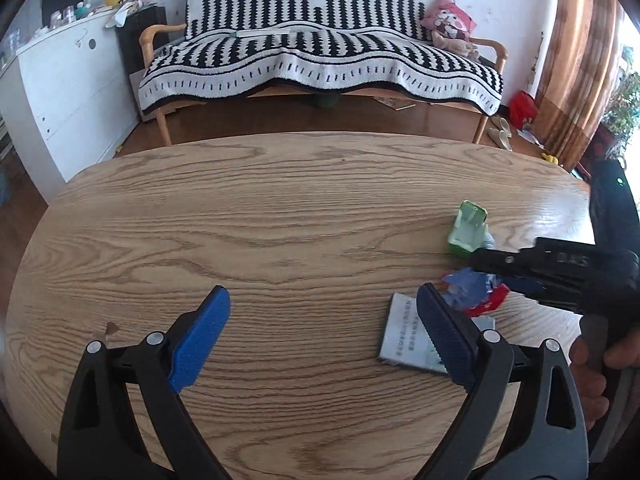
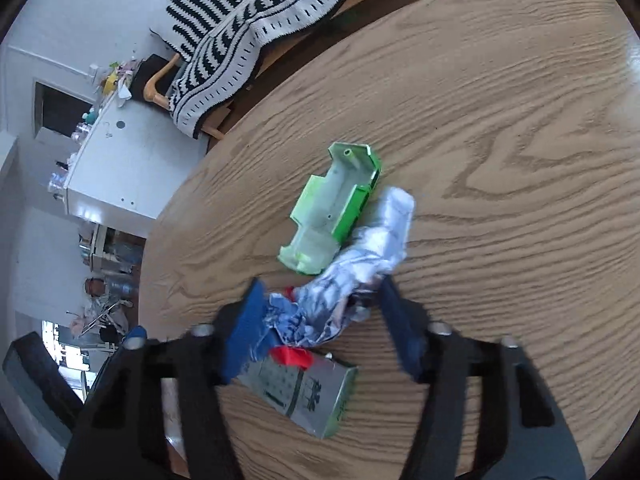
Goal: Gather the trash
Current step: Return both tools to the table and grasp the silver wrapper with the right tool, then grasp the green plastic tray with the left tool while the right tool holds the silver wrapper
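Trash sits bunched on the near right part of the oval wooden table [image 1: 280,216], and both my claws are over it. My right gripper [image 2: 320,312] has its blue pads on either side of a crumpled wrapper [image 2: 352,264], silver with blue and a scrap of red; the left pad touches the blue folds and the right pad meets the silver edge, so I am grasping the crumpled wrapper, though the view is blurred. Just beyond it, touching the silver foil, lies a green plastic shell [image 2: 332,208], hollow side up. Under the wrapper's near end a flat printed packet [image 2: 308,396] lies on the wood. My left gripper [image 1: 322,336] hangs released, jaws spread wide with only bare table between them; its right pad stands in front of that same flat printed packet. Beyond the table a bench [image 1: 320,60] carries a black-and-white striped blanket.
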The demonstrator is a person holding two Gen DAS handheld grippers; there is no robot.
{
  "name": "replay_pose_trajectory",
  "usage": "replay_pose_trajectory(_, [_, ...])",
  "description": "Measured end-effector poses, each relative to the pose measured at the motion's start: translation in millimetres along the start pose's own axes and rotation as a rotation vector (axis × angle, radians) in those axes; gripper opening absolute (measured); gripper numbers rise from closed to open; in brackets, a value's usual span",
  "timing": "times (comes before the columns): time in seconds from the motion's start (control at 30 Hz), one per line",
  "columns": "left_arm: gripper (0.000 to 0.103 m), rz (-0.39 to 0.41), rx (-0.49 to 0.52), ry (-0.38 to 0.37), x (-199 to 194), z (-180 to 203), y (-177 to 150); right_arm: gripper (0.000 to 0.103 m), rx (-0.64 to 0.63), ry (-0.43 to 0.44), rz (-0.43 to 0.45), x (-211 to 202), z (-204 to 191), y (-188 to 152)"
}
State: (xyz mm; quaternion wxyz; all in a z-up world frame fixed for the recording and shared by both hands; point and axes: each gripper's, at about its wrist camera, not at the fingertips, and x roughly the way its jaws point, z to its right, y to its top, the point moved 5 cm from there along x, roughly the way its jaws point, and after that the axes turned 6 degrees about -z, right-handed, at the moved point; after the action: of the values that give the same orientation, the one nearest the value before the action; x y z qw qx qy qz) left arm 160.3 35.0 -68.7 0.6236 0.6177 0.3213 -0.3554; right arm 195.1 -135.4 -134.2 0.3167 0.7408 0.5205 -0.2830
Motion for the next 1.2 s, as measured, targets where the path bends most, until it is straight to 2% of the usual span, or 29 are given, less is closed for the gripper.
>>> replay_pose_trajectory(0.1, [0.091,0.000,0.026,-0.002,1.2,6.1,-0.9,0.014,-0.034,0.027,0.031,-16.8,-9.5,-3.6])
replay_pose_trajectory(0.13, [0.091,-0.002,0.030,-0.004,2.0,7.2,-1.0,0.012,-0.044,0.036,0.046,-23.3,-12.1,-3.8])
replay_pose_trajectory(0.33, [0.091,-0.020,0.062,-0.054,7.7,23.0,-0.9,0.011,-0.124,0.018,0.154,-64.9,-22.4,-4.4])
replay_pose_trajectory(0.53, [0.091,-0.014,0.102,-0.094,22.7,47.2,19.9,0.011,-0.140,-0.040,0.234,-100.6,-7.0,-0.8])
replay_pose_trajectory(0.7, [0.091,-0.038,0.175,-0.131,44.4,88.4,35.4,0.011,-0.137,-0.071,0.261,-123.7,14.7,-2.6])
replay_pose_trajectory(0.8, [0.091,-0.048,0.240,-0.118,59.5,113.8,41.8,0.011,-0.138,-0.083,0.263,-133.2,25.5,-5.1])
replay_pose_trajectory(0.97, [0.091,-0.099,0.215,-0.094,87.5,120.8,55.1,0.011,-0.142,-0.112,0.263,-150.0,44.7,-16.4])
replay_pose_trajectory(1.07, [0.072,-0.148,0.201,-0.089,103.2,117.7,59.1,0.011,-0.142,-0.127,0.266,-160.4,58.9,-24.5])
replay_pose_trajectory(1.13, [0.049,-0.175,0.195,-0.100,109.5,117.2,56.5,0.011,-0.140,-0.140,0.268,-167.5,66.1,-28.2])
replay_pose_trajectory(1.2, [0.035,-0.166,0.217,-0.070,110.5,118.0,53.9,0.011,-0.141,-0.153,0.272,-173.0,70.6,-31.8])
